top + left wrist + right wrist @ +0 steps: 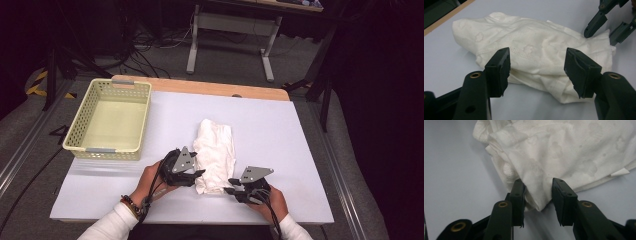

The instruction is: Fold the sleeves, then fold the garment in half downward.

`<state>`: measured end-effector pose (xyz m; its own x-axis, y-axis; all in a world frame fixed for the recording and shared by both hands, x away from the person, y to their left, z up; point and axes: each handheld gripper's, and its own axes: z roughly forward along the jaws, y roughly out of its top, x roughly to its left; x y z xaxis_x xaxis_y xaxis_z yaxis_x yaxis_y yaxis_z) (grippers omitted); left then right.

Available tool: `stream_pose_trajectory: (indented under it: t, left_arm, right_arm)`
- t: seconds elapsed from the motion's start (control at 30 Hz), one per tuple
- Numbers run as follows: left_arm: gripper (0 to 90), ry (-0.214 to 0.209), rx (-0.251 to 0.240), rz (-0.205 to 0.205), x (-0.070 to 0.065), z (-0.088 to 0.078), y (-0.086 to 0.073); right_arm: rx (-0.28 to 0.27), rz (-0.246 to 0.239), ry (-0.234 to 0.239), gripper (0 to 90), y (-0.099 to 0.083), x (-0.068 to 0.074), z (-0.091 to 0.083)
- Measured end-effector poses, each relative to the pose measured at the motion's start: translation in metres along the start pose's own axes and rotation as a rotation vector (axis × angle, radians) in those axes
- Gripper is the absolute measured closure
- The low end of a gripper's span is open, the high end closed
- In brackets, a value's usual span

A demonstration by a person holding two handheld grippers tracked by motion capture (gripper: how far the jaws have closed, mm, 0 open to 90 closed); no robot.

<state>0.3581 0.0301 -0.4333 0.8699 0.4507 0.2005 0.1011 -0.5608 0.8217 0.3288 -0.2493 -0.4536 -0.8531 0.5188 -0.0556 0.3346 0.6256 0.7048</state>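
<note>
Cloth (pixel 215 152): white, folded (crumpled) on table (pixel 280 130).
Left gripper (pixel 537 68): jaws apart, gripping nothing, cloth just beyond.
Right gripper (pixel 537 192): 2 jaws pinching cloth corner.

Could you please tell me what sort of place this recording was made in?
Probably a lab or workshop: a white-topped work table, loose black cables on grey carpet, and a height-adjustable desk's metal frame behind.

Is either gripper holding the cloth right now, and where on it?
The right gripper appears to pinch the white cloth at its near corner; the left gripper is open, holding nothing.
</note>
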Motion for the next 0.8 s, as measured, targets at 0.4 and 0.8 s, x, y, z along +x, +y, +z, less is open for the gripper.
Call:
stream_pose_trajectory:
  t: [0.4, 0.8]
  left_arm:
    - [18.0, 0.091, -0.024, -0.042, -0.002, -0.014, -0.024]
    - [10.9, 0.144, 0.015, -0.083, -0.003, -0.030, -0.048]
  right_arm:
    - [-0.051, -0.051, -0.015, 54.6, 0.002, 0.003, -0.008]
    - [-0.098, -0.016, -0.065, 31.5, 0.003, 0.002, -0.011]
